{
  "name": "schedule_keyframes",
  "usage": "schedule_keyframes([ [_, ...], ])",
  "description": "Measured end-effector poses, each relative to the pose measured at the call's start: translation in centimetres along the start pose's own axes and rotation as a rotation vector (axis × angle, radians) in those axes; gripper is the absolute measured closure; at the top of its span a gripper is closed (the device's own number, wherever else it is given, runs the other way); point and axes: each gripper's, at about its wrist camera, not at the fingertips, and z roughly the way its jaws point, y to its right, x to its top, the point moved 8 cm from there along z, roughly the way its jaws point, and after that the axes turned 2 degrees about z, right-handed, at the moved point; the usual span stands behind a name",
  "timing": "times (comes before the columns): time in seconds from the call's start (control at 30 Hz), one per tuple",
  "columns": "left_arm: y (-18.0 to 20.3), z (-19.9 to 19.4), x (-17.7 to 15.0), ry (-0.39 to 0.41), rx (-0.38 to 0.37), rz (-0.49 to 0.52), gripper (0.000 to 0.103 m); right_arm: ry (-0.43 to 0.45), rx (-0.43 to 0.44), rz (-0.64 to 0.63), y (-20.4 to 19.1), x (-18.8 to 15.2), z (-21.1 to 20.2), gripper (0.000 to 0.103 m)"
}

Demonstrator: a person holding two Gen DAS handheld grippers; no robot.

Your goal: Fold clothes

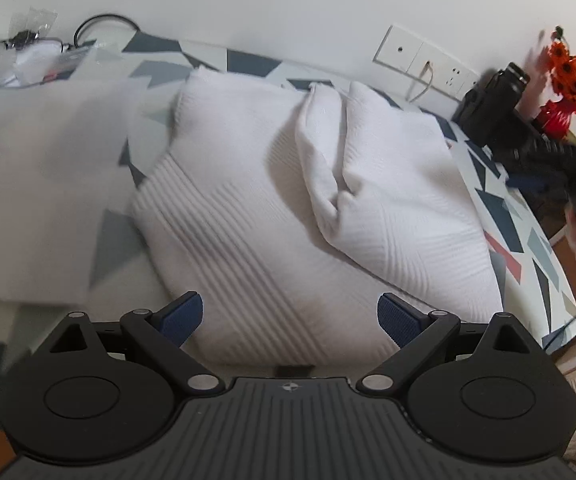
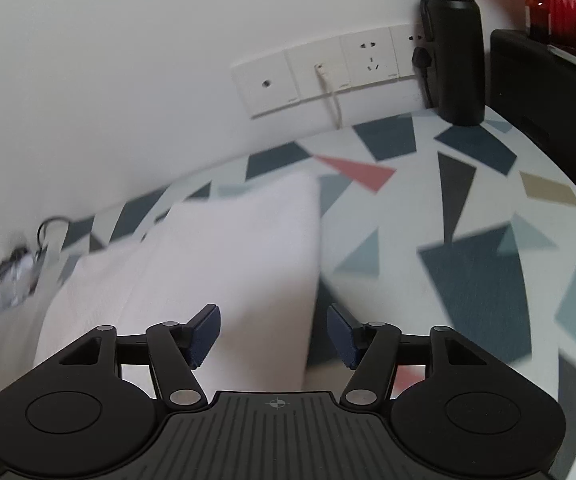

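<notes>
Both claws, left claw (image 1: pixel 290 318) and right claw (image 2: pixel 273 336), gape empty above the seemingly half-folded white garment (image 1: pixel 288 184)

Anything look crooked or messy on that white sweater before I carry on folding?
Yes. The white sweater lies skewed on the patterned tablecloth, and a bunched ridge of fabric stands up across its upper right instead of lying flat. Both the left gripper and right gripper are open, holding nothing.
</notes>
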Motion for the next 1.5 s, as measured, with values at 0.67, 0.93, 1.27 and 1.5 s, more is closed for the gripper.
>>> schedule_keyframes([
  [0.67,0.0,6.3,4.2,-0.069,0.404,-0.068,0.054,-0.184,0.147,-0.062,2.9,6.7,16.9,0.087],
  [0.93,0.2,11.8,10.4,-0.089,0.396,0.089,0.047,-0.140,0.078,0.100,10.1,3.7,11.1,0.089],
  [1.27,1.6,17.5,16.7,-0.083,0.217,0.329,0.044,-0.066,-0.049,0.402,11.9,-11.1,-2.2,0.091],
  [1.5,2.2,18.7,17.9,-0.078,0.128,0.430,0.039,-0.006,-0.176,0.528,7.2,-18.4,-6.5,0.089],
])
